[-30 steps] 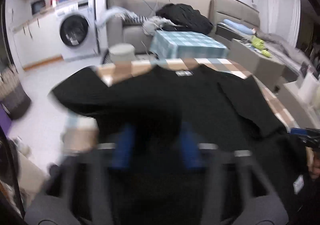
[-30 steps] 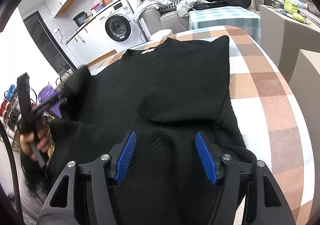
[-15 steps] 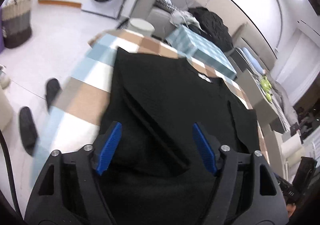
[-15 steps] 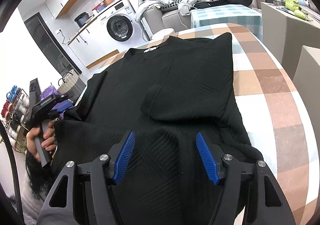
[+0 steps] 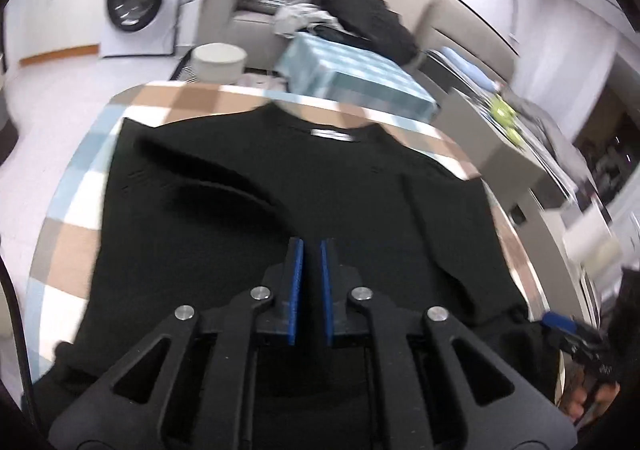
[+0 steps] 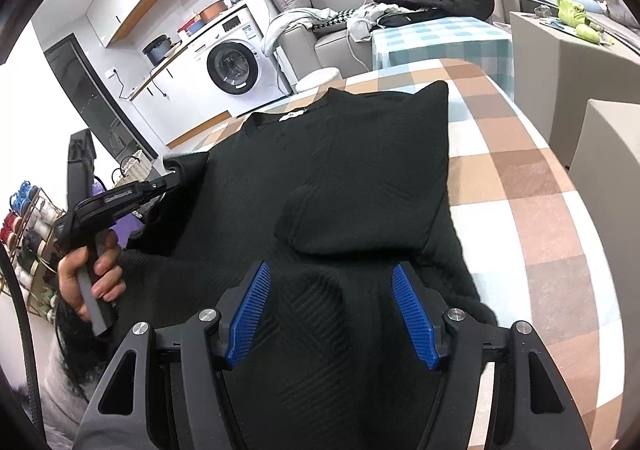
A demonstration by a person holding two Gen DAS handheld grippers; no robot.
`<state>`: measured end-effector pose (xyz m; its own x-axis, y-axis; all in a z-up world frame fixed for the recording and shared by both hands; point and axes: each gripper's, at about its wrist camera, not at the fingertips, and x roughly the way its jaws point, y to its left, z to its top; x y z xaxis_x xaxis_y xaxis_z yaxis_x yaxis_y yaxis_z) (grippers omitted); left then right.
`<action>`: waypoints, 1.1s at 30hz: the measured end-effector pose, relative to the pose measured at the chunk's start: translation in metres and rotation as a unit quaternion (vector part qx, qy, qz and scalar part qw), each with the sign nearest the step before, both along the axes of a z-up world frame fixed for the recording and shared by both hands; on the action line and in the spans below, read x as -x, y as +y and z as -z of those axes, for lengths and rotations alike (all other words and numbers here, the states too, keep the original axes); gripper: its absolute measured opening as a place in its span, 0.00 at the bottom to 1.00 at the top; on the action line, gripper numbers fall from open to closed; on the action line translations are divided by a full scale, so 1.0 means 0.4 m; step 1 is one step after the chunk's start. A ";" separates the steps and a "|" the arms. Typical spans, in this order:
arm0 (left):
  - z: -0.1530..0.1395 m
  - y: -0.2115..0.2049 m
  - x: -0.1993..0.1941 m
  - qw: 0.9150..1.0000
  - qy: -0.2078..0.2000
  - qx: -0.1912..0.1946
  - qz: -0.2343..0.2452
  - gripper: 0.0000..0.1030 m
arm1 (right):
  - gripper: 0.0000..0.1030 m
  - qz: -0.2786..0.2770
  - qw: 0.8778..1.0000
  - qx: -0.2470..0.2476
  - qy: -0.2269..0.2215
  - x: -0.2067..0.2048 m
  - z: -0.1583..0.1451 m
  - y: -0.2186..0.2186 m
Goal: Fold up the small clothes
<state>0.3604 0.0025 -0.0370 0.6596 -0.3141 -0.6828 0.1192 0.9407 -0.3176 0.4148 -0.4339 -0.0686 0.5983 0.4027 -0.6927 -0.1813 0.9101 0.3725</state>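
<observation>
Folding the black sweater (image 6: 360,170), sleeve stage.

Spread collar-away on the checked table (image 6: 540,178), the sweater has its right sleeve laid across the body. At nine o'clock in the right view, the left gripper (image 6: 174,180), fingers nearly together, appears to pinch the left sleeve's edge, though its own view shows no cloth between them. The right gripper (image 6: 332,314) hovers wide over the hem. Next, probably, carry that sleeve inward.
</observation>
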 end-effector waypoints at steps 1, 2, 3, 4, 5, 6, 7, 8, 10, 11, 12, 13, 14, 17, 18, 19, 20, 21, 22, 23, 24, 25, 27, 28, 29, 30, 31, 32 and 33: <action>-0.007 -0.010 0.006 1.000 -0.002 0.002 0.009 0.25 | 0.64 0.002 1.000 0.001 0.000 0.001 -0.002 -0.003; -0.015 -0.017 0.020 1.000 -0.007 -0.002 0.012 0.46 | 0.64 0.004 1.000 0.001 -0.001 0.001 -0.003 -0.007; -0.021 -0.017 0.032 1.000 -0.014 -0.008 0.007 0.54 | 0.64 0.006 1.000 0.000 -0.002 0.003 -0.005 -0.013; -0.029 -0.011 0.042 1.000 -0.028 -0.012 0.001 0.63 | 0.64 0.006 1.000 -0.001 -0.002 0.005 -0.006 -0.017; -0.035 -0.004 0.057 0.999 -0.041 -0.013 0.001 0.68 | 0.64 0.007 1.000 -0.001 -0.002 0.006 -0.007 -0.019; -0.040 0.004 0.066 0.999 -0.044 -0.015 0.000 0.70 | 0.64 0.008 1.000 0.001 -0.003 0.009 -0.006 -0.023; -0.045 0.010 0.073 0.999 -0.042 -0.016 -0.004 0.70 | 0.64 0.009 1.000 0.000 -0.004 0.011 -0.006 -0.025; -0.040 0.025 0.070 0.999 -0.033 -0.017 -0.016 0.70 | 0.64 0.010 1.000 0.000 -0.003 0.012 -0.005 -0.026; -0.034 0.058 0.085 0.999 -0.020 -0.010 -0.035 0.70 | 0.64 0.012 1.000 -0.001 -0.001 0.014 -0.003 -0.028; -0.027 0.078 0.092 0.999 -0.012 -0.004 -0.046 0.70 | 0.64 0.013 1.000 -0.001 0.000 0.016 -0.002 -0.030; -0.022 0.098 0.104 0.999 -0.008 0.001 -0.054 0.70 | 0.64 0.012 1.000 0.001 0.000 0.017 -0.002 -0.032; -0.016 0.117 0.122 0.998 -0.006 0.001 -0.060 0.70 | 0.64 0.013 1.000 0.005 0.000 0.018 -0.002 -0.035; -0.013 0.134 0.138 0.998 -0.005 -0.004 -0.068 0.70 | 0.64 0.015 1.000 0.008 0.000 0.019 -0.001 -0.041; -0.006 0.189 0.202 0.995 0.000 -0.030 -0.098 0.70 | 0.64 0.028 1.000 0.012 0.004 0.028 0.003 -0.074; -0.004 0.206 0.223 0.993 0.001 -0.038 -0.108 0.70 | 0.64 0.035 0.999 0.015 0.006 0.034 0.007 -0.090; -0.002 0.225 0.246 0.992 0.001 -0.046 -0.118 0.72 | 0.64 0.037 0.999 0.013 0.008 0.038 0.010 -0.101; 0.003 0.245 0.272 0.990 0.002 -0.055 -0.130 0.77 | 0.66 0.038 0.999 0.010 0.012 0.041 0.015 -0.111; 0.008 0.264 0.301 0.988 0.003 -0.061 -0.141 0.78 | 0.68 0.036 0.999 0.005 0.020 0.042 0.025 -0.122; 0.016 0.283 0.324 0.986 0.004 -0.065 -0.152 0.78 | 0.70 0.032 0.999 0.003 0.030 0.040 0.034 -0.125; 0.027 0.302 0.347 0.984 0.010 -0.066 -0.163 0.78 | 0.70 0.026 0.999 0.001 0.045 0.038 0.049 -0.126; 0.041 0.315 0.361 0.983 0.021 -0.066 -0.169 0.78 | 0.70 0.025 0.998 -0.003 0.051 0.036 0.057 -0.125; 0.054 0.331 0.376 0.983 0.033 -0.062 -0.171 0.78 | 0.70 0.019 0.998 -0.014 0.056 0.038 0.065 -0.123; 0.079 0.358 0.400 0.981 0.053 -0.050 -0.178 0.78 | 0.70 -0.004 0.997 -0.039 0.068 0.044 0.077 -0.114; 0.088 0.366 0.411 0.981 0.056 -0.040 -0.179 0.78 | 0.70 -0.011 0.996 -0.048 0.071 0.049 0.079 -0.110; 0.095 0.373 0.420 0.982 0.058 -0.028 -0.176 0.78 | 0.70 -0.015 0.996 -0.051 0.071 0.054 0.080 -0.105; 0.099 0.376 0.426 0.983 0.059 -0.021 -0.173 0.78 | 0.70 -0.022 0.996 -0.049 0.069 0.061 0.080 -0.098; 0.103 0.378 0.431 0.983 0.057 -0.019 -0.172 0.78 | 0.70 -0.032 0.996 -0.043 0.067 0.068 0.080 -0.088; 0.107 0.374 0.430 0.984 0.055 -0.019 -0.171 0.78 | 0.70 -0.037 0.997 -0.035 0.066 0.071 0.082 -0.080; 0.111 0.370 0.429 0.984 0.055 -0.019 -0.166 0.75 | 0.69 -0.043 0.997 -0.020 0.064 0.072 0.086 -0.067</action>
